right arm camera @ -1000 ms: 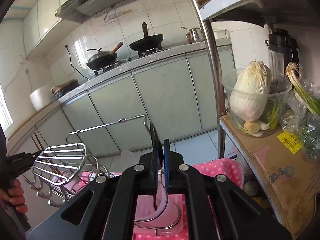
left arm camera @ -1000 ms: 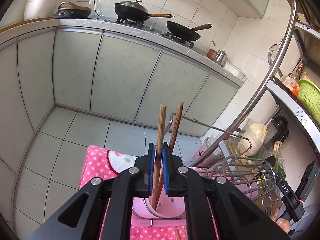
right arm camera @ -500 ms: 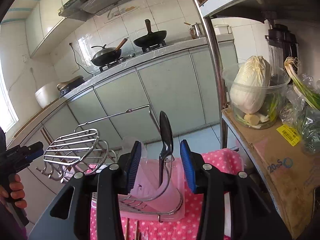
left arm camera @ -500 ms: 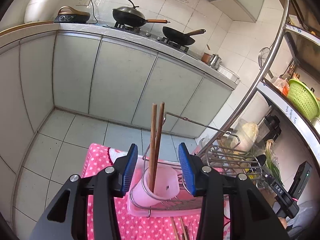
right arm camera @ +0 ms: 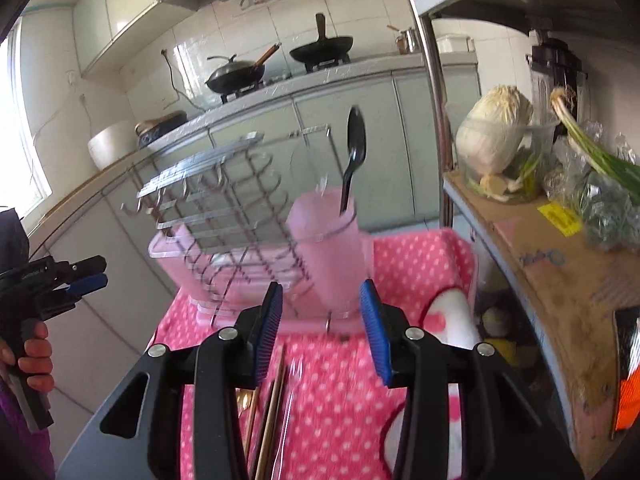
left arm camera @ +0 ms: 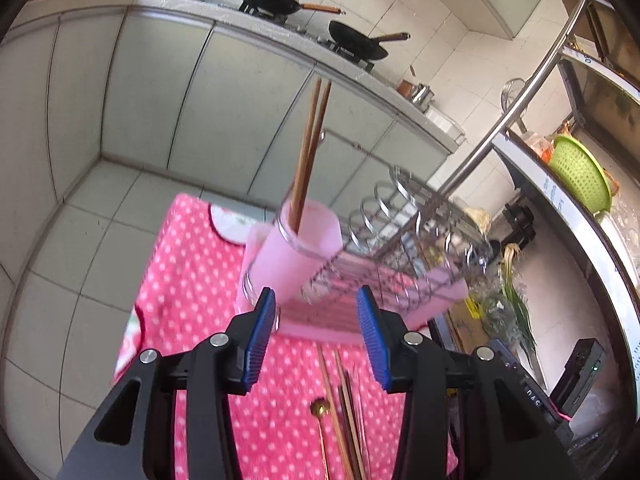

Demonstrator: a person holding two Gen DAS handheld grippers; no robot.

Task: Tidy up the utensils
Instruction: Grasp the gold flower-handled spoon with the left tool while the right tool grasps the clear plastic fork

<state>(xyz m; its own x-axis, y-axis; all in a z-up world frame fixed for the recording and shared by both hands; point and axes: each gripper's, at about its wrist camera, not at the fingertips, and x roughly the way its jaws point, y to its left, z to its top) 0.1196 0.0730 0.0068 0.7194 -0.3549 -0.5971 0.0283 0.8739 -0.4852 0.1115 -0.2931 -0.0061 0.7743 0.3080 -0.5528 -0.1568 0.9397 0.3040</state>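
The left gripper [left arm camera: 316, 342], black with blue ribbed pads, stands released with nothing between its jaws, which have just been opening. Beyond it a pair of brown wooden chopsticks [left arm camera: 307, 160] stands upright in a pale pink plastic utensil cup [left arm camera: 292, 256] at the left end of a chrome wire dish rack [left arm camera: 404, 236] on a pink tray, all set on a pink cloth with white dots [left arm camera: 188, 276]. More wooden chopsticks and a brass-tipped utensil [left arm camera: 320, 408] lie flat on the cloth just below the gripper. In the right wrist view, the right gripper [right arm camera: 322, 334] is likewise released and empty, its jaws having just been opening. Ahead of it a black plastic spoon [right arm camera: 354, 152] stands bowl up in the pink cup [right arm camera: 332, 248] at the rack's right end. A napa cabbage in a clear tub [right arm camera: 496, 140] sits on the shelf to the right.
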